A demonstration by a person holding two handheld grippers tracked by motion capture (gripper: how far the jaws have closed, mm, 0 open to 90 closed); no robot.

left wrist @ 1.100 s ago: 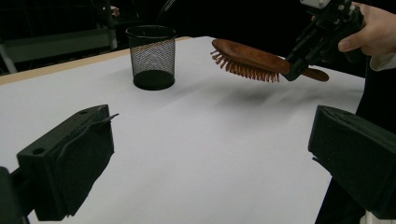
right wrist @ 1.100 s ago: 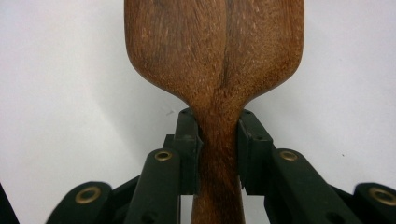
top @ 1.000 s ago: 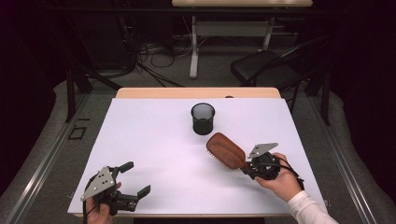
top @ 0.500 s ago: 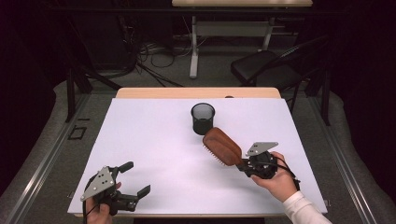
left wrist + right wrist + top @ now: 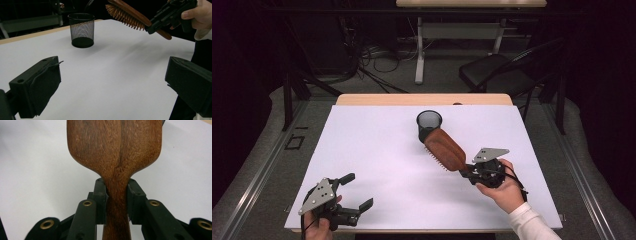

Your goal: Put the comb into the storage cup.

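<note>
A wooden hairbrush (image 5: 445, 149) hangs above the white table, bristles down, its head close to the black mesh cup (image 5: 429, 124). My right gripper (image 5: 470, 172) is shut on the brush's handle (image 5: 117, 205), one jaw on each side. From the left gripper view the hairbrush (image 5: 130, 15) is at the upper right, raised off the table, beside the mesh cup (image 5: 82, 30). Low at the table's front left corner, my left gripper (image 5: 357, 191) is open with nothing between its jaws.
The white table top (image 5: 377, 150) has a wooden strip along its far edge. Behind the table stand a black chair (image 5: 497, 72), a desk frame and loose cables on the floor.
My right gripper has lifted the hairbrush and carried it up and left toward the mesh cup. The left gripper has stayed where it was.
</note>
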